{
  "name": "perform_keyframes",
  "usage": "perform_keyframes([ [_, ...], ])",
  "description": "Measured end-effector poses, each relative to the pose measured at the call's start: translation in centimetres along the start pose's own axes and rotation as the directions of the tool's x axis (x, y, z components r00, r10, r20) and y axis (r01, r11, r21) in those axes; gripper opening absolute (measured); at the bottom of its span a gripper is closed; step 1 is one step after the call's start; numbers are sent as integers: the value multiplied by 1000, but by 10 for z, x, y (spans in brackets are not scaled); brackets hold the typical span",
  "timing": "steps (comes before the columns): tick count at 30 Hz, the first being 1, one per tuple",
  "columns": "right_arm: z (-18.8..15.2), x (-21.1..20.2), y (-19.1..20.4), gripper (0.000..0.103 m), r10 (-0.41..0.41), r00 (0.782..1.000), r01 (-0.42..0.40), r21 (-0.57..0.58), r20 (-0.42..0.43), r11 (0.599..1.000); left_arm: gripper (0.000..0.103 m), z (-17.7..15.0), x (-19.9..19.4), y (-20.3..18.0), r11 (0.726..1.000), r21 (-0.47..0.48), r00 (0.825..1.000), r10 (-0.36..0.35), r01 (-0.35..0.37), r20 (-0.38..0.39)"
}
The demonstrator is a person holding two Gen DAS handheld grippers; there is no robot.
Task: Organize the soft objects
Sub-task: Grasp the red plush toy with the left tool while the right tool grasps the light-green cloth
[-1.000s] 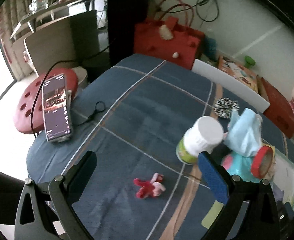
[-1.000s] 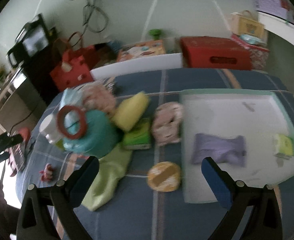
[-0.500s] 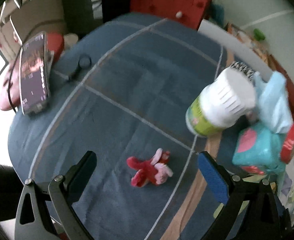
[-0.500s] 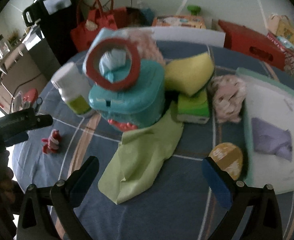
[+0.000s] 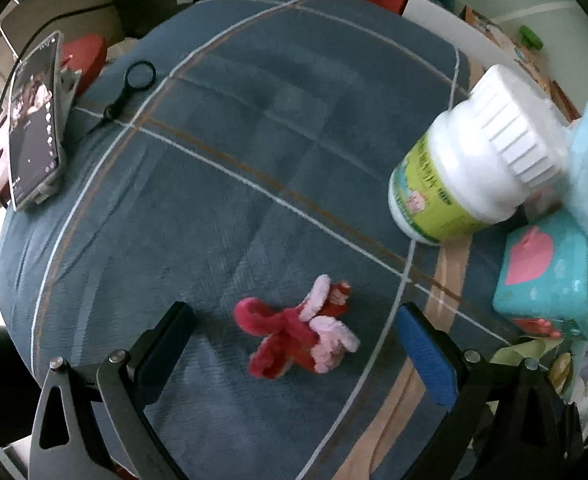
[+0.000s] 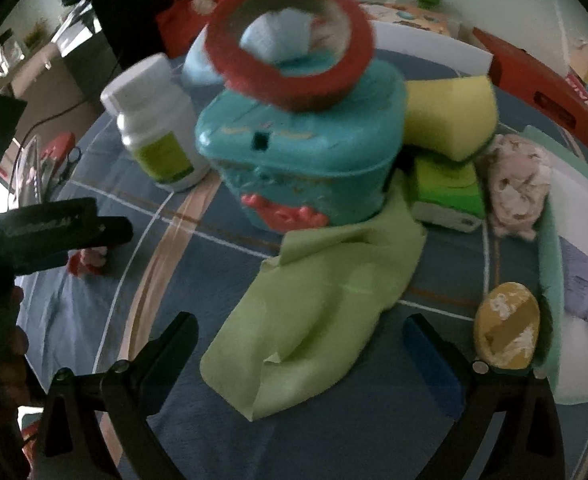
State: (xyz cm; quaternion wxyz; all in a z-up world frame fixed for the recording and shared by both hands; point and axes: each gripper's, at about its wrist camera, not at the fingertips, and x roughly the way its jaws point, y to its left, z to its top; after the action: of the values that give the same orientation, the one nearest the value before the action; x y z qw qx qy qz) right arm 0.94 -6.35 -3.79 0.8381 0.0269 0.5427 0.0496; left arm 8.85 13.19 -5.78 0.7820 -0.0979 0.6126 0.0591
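One white bottle (image 6: 155,124), one teal box (image 6: 306,152), one red ring (image 6: 289,40), one green cloth (image 6: 318,304), one yellow sponge (image 6: 450,116), one red-and-pink plush toy (image 5: 298,330), one phone (image 5: 33,120).

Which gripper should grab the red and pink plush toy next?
Left. The left gripper is open with the plush toy between its fingers; the right gripper hovers over the green cloth.

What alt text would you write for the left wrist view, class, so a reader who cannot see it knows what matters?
The open left gripper hovers over a small red and pink plush toy lying on a blue plaid tablecloth. To the right stand a white bottle with a green label and a teal box; a phone sits propped at the far left edge.
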Motion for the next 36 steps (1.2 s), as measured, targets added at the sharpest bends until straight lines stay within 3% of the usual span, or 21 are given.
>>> perform_keyframes([
  [15,-10,20,31,103,-80,997,78,-90,-17,993,101,8,19,-20,998,33,999,52,-52,-12],
  [36,-11,31,34,103,-97,995,97,-84,12,992,102,-5,31,-17,996,78,999,49,-49,3],
])
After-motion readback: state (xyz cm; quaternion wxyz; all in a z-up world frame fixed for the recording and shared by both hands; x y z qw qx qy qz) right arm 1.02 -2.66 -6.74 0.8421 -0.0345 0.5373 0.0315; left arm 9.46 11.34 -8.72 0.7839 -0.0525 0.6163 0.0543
